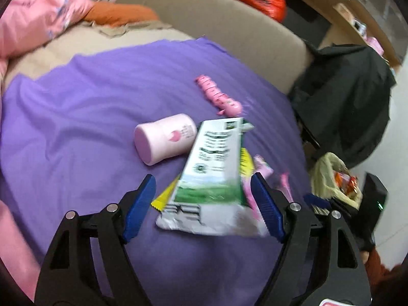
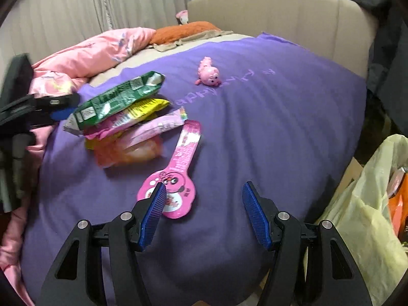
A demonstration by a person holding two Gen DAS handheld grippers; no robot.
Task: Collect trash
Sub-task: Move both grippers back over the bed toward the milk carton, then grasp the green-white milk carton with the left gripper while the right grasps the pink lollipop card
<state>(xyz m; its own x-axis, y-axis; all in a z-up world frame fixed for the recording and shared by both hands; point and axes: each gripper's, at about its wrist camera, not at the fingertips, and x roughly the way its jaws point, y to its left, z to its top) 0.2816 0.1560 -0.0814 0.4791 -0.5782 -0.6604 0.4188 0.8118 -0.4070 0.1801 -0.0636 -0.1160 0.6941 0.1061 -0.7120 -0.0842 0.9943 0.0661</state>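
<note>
A pile of snack wrappers lies on the purple sheet (image 1: 76, 117). On top is a green-and-white wrapper (image 1: 211, 173), with a yellow wrapper (image 1: 163, 200) and pink ones under it. My left gripper (image 1: 204, 204) is open; the top wrapper lies between its blue pads, which do not press on it. In the right wrist view the same pile shows the green wrapper (image 2: 117, 102), yellow wrapper (image 2: 149, 107) and an orange one (image 2: 132, 154). A pink lollipop-shaped wrapper (image 2: 182, 158) lies beside my open right gripper (image 2: 204, 214), its round end under the left pad (image 2: 153, 211).
A pale pink bottle (image 1: 165, 137) lies on its side behind the pile. A pink toy caterpillar (image 1: 219, 94) (image 2: 209, 72) sits farther back. A yellowish trash bag (image 2: 364, 204) (image 1: 329, 176) hangs at the bed's right edge. Pink bedding (image 2: 89, 53) is bunched at the left; a dark coat (image 1: 344, 97) hangs at the right.
</note>
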